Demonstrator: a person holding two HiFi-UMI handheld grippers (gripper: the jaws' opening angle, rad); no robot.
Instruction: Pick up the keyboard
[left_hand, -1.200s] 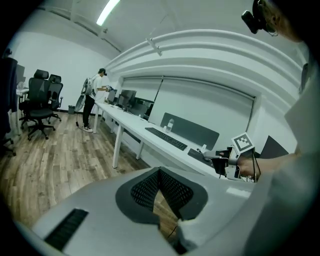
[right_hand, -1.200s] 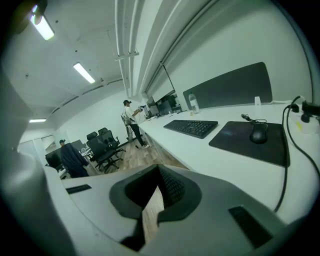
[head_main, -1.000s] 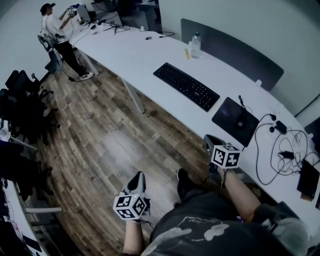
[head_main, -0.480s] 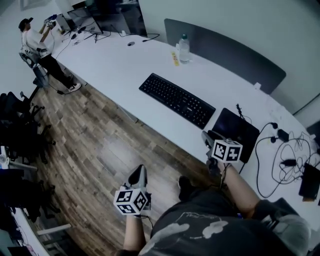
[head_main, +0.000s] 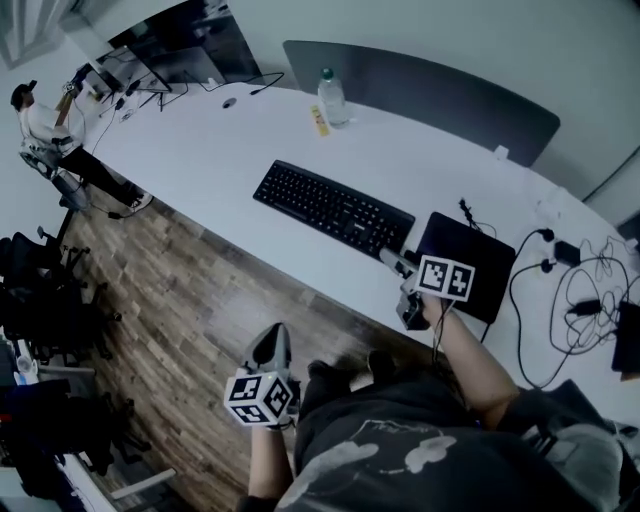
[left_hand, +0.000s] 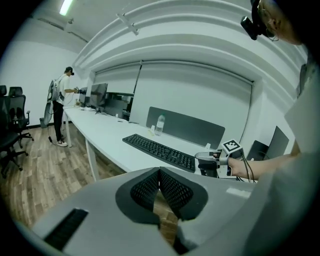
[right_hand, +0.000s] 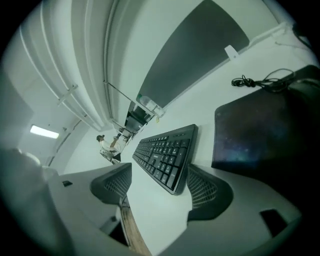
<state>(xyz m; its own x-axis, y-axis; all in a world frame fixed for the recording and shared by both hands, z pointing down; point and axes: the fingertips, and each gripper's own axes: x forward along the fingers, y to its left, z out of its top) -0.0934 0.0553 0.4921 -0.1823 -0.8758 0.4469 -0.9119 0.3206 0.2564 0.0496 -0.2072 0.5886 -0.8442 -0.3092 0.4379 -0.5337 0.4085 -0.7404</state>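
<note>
A black keyboard (head_main: 333, 209) lies at a slant on the long white table (head_main: 200, 150); it also shows in the left gripper view (left_hand: 159, 150). My right gripper (head_main: 393, 260) hovers over the table's near edge at the keyboard's right end. Its jaws are opening wide, and in the right gripper view (right_hand: 159, 184) the keyboard's end (right_hand: 165, 155) lies in line with the gap, with neither pad touching it. My left gripper (head_main: 272, 346) hangs over the wooden floor, short of the table, shut with nothing in it (left_hand: 159, 172).
A dark mouse pad (head_main: 470, 262) lies just right of the keyboard, with tangled cables (head_main: 575, 290) beyond it. A water bottle (head_main: 330, 97) stands near the grey divider panel (head_main: 420, 85). A person (head_main: 40, 130) stands at the table's far left end; office chairs (head_main: 40, 290) line the left.
My right gripper has moved from below the table's edge up to the keyboard's right end, rolled, and opened its jaws. The left gripper has stayed shut over the floor.
</note>
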